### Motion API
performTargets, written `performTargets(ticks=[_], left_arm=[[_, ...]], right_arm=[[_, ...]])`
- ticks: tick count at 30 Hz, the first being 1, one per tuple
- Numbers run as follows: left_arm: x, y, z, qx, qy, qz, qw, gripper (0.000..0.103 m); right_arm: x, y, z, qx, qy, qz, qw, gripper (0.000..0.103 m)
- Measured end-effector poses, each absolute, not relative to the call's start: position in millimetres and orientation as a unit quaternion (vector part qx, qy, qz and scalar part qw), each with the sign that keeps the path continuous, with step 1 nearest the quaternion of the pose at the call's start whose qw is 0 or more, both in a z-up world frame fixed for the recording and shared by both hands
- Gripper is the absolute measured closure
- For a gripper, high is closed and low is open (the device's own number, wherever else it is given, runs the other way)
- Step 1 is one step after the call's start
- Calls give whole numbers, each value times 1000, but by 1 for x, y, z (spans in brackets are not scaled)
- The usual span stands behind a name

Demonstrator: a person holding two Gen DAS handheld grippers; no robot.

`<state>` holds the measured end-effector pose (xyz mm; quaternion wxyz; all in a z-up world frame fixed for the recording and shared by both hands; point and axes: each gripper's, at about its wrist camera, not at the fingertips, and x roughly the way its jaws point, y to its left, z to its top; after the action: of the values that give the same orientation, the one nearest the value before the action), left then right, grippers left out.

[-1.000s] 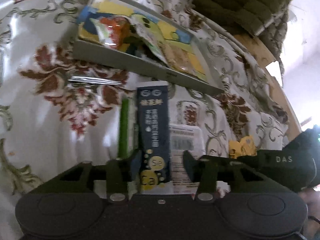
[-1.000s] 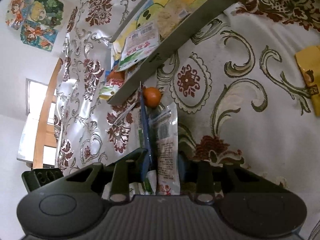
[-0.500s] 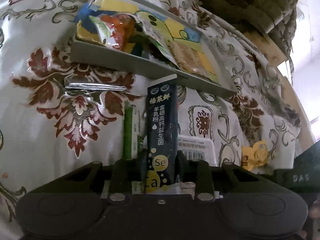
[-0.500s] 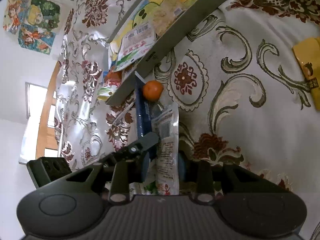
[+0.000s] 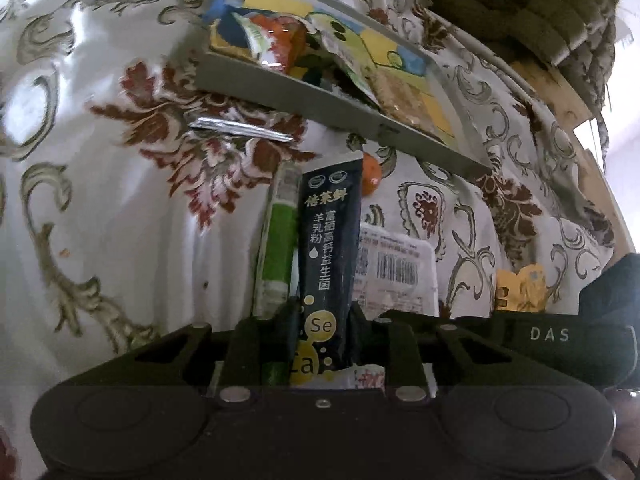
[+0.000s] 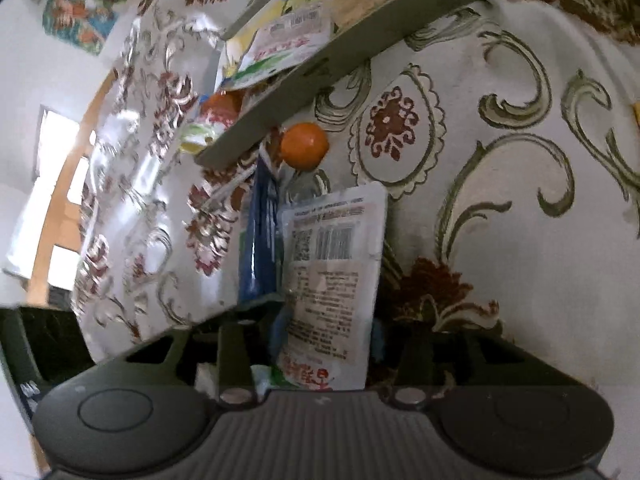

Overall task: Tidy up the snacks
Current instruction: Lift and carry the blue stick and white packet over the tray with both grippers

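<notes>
In the left wrist view my left gripper [image 5: 326, 316] has a dark navy stick packet [image 5: 330, 232] between its pads, which press on its lower end as the jaws close. The packet stands up toward the grey tray [image 5: 288, 96]. A green stick packet [image 5: 278, 240] lies just left of it. My right gripper [image 6: 326, 328] is closing on a white printed packet [image 6: 332, 264], its pads against the packet's two sides. The navy packet [image 6: 258, 240] shows edge-on to the left. An orange ball [image 6: 304, 146] rests against the tray wall [image 6: 360, 52].
The tray holds several colourful snack packets. A silver foil stick [image 5: 240, 130] lies on the floral tablecloth in front of the tray. A yellow wrapper [image 5: 520, 284] sits at the right. A chair cushion and the table's wooden edge are beyond.
The left jaws have closed from wide apart onto the navy packet, which now stands higher. In the right view the white packet has turned face-on, and the navy packet has moved out to its left.
</notes>
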<state>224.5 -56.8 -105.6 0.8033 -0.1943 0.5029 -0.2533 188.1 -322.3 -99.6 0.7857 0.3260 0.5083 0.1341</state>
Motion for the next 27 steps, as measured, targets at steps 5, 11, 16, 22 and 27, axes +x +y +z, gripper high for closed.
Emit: performTargets(ticks=[5,11,16,22,27], left_arm=[[213,-44,-106,-222,507,-237,798,78],[208,-41,-108,-232,510,-226,796,78],[206,-47,-106,-205,502,-229,809,78],[203,-47,-102,-202,502,-226,810,79],[194,-55,-94,-175,489,-228,823,80]], right_arm=[[179,-319,-87,330,490,168,789,83],[181,-306,-89,304,506,176,788,67],[183,-294,-93,261,519,162,798,74],[172,-302,-81,284,492,161,807,90],[157,-300,-59,243,462,144,841,92]])
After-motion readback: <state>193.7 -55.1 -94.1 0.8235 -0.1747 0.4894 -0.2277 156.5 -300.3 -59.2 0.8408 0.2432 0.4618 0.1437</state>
